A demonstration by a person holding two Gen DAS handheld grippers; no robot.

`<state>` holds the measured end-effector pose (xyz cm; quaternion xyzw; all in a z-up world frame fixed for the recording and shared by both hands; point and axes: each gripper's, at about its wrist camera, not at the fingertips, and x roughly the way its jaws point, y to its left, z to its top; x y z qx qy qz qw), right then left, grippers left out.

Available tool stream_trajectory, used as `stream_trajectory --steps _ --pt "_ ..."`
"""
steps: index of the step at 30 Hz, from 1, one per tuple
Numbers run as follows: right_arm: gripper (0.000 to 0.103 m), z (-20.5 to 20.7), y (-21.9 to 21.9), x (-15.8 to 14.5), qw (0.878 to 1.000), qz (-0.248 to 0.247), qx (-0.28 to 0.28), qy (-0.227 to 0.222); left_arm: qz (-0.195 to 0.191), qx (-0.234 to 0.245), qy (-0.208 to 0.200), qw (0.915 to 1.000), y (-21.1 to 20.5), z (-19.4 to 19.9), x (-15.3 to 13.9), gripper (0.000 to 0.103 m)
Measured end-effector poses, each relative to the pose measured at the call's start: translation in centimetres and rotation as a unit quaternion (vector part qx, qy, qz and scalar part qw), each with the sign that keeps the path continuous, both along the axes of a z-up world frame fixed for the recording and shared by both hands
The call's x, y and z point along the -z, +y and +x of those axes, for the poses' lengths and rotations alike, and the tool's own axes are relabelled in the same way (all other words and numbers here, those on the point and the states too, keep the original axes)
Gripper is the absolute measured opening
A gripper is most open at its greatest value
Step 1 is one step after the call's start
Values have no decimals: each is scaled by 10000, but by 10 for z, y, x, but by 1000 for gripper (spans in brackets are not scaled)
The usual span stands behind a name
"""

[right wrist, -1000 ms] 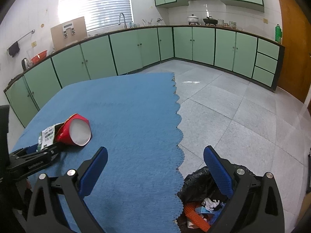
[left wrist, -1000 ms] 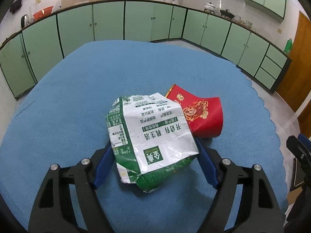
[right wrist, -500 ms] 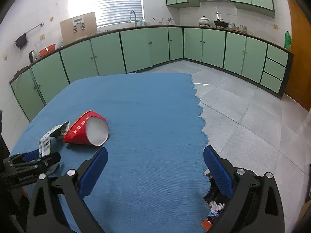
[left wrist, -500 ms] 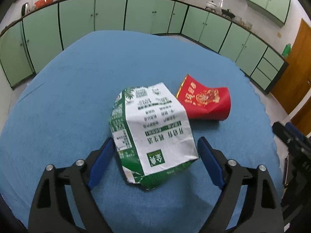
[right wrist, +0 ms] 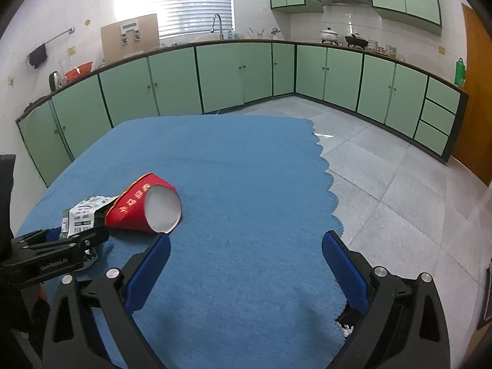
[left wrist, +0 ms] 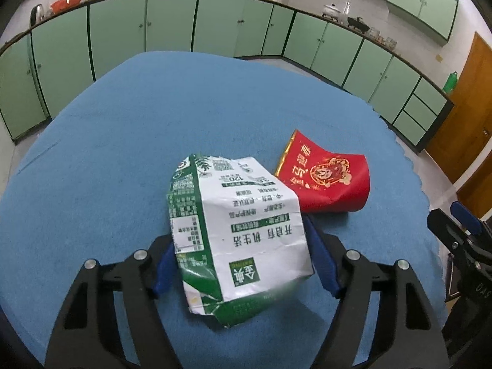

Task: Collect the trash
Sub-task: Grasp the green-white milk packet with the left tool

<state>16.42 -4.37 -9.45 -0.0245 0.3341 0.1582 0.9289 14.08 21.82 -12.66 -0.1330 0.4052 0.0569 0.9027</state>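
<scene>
A crushed green and white milk carton [left wrist: 236, 230] lies on the blue tablecloth [left wrist: 153, 123]. My left gripper [left wrist: 240, 264] is closed on its sides, both blue pads against it. A red paper cup [left wrist: 326, 175] lies on its side just right of the carton, touching it. In the right wrist view the red cup [right wrist: 144, 209] lies open end toward me, with the carton [right wrist: 81, 215] and the left gripper [right wrist: 61, 246] at its left. My right gripper [right wrist: 246, 264] is open and empty above the cloth, right of the cup.
The tablecloth's scalloped right edge [right wrist: 332, 190] drops to a grey tile floor [right wrist: 399, 190]. Part of a black trash bag [right wrist: 346, 327] shows below the table edge. Green kitchen cabinets [right wrist: 233, 77] line the far walls.
The left gripper's jaws have narrowed onto the carton and the carton has lifted slightly. The right gripper has swung left from over the trash bag to over the table, nearer the red cup.
</scene>
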Motion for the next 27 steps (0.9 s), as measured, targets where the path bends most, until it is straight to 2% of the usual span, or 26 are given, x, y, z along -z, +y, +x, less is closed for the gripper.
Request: stream_trajectory --steps 6,10,14,20,24,27 --pt "97 1 14 -6 9999 -4 -110 -63 40 -140 -224 9996 10 -13 -9 70" --pt "97 2 33 -8 9996 47 -261 -78 215 -228 -316 9990 22 -22 -15 69" --pt "97 3 58 -7 9990 107 -428 -30 255 -316 -231 9989 33 -28 -14 69" --pt "97 5 85 -2 9981 163 -595 81 2 -269 74 9996 52 -32 -5 71" --pt "97 5 92 -3 9980 124 -620 68 -103 -343 78 9993 59 -37 -5 78" --pt "97 5 93 -3 9981 98 -612 61 -122 -373 68 9992 65 -36 -6 80"
